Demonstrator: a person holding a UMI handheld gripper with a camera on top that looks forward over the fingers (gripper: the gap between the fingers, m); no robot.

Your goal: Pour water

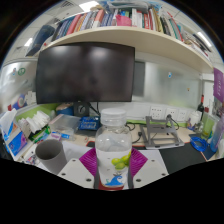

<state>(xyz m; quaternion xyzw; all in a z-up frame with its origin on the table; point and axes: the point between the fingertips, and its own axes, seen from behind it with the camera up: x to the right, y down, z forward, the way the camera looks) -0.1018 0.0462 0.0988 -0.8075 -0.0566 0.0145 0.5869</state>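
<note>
Bottle held upright in the gripper over a crowded desk.

The gripper [113,166] has its two fingers pressed against the sides of a clear plastic bottle [113,148], the pink pads [89,162] showing at either flank, so the bottle is pinched between them. The bottle stands upright, its white cap [114,117] on top and a green-and-white label round its lower half. Just to the left of the fingers, and apart from them, a grey cup [50,154] sits on the white desk [160,162]. Beyond the bottle a large dark monitor [85,73] rises on its stand, with boxes, papers and small clutter spread along the desk at both sides. Above the monitor runs a shelf [110,35] packed with books, under bright ceiling lights.
</note>
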